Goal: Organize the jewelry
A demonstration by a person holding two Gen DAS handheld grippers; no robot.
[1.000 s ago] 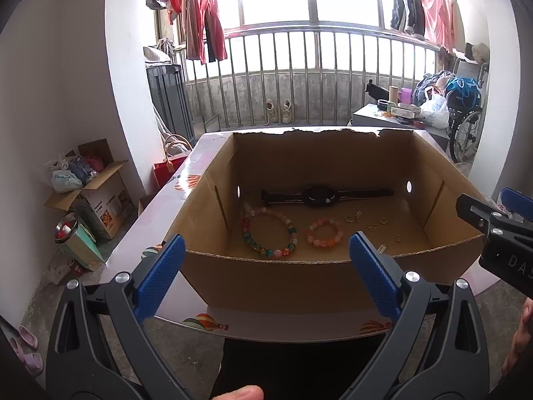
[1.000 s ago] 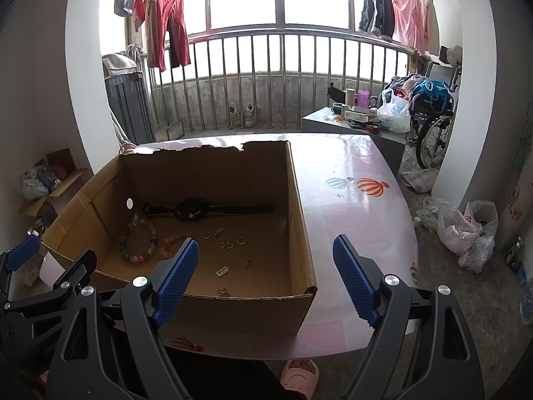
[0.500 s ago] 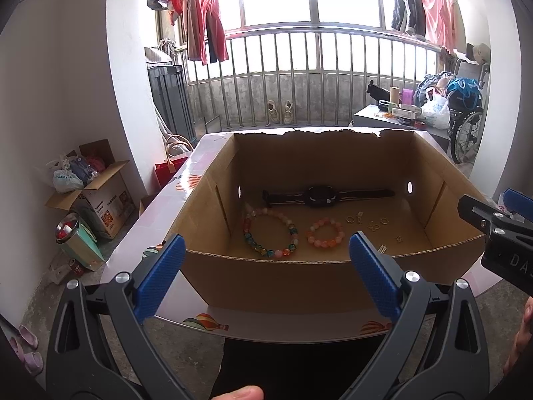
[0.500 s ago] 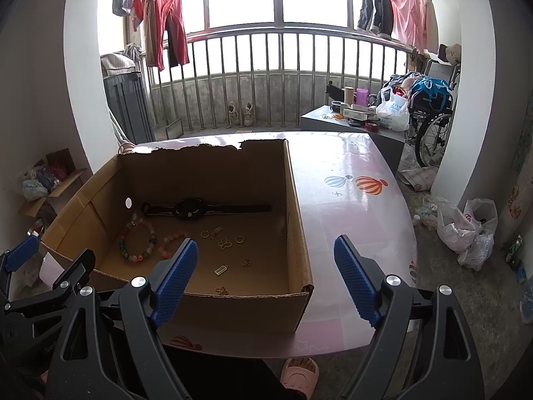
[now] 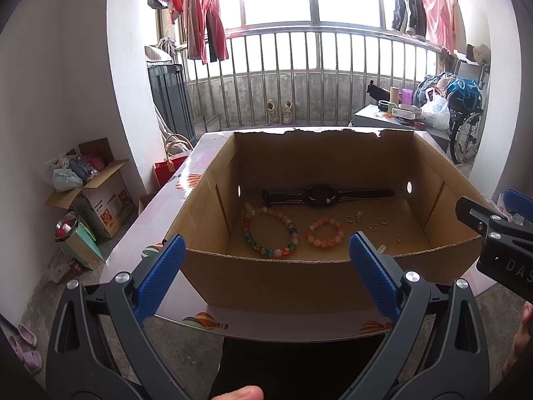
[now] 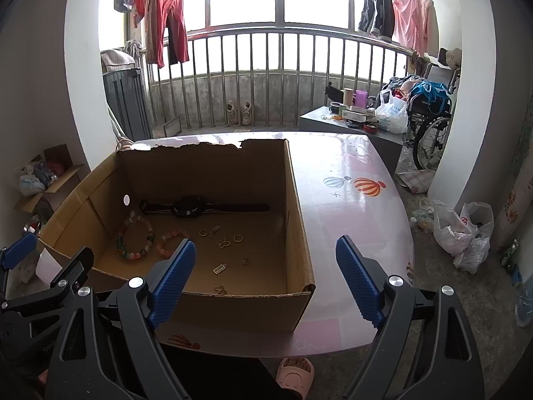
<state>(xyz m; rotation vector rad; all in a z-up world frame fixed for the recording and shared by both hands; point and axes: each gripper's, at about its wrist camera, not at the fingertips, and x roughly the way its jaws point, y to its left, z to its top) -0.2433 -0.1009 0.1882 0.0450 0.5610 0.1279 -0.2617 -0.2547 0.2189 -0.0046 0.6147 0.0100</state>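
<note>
An open cardboard box [image 5: 299,276] stands on the table. On its floor lie a black watch [image 5: 319,196], a large multicoloured bead bracelet [image 5: 266,251], a small pink-orange bead bracelet [image 5: 313,240] and several small gold rings and charms [image 5: 369,225]. My left gripper [image 5: 266,238] hovers open just before the box's near wall, nothing between its blue pads. My right gripper [image 6: 265,240] is open over the box's near right corner, also empty. From the right wrist I see the watch [image 6: 188,206], both bracelets [image 6: 133,253] and the gold pieces [image 6: 223,241].
The box sits on a pink table [image 6: 349,206] printed with balloons, with bare top to its right. A cluttered grey side table [image 6: 359,113] and a wheelchair [image 6: 429,123] stand behind. A carton [image 5: 96,193] and bags lie on the floor at left.
</note>
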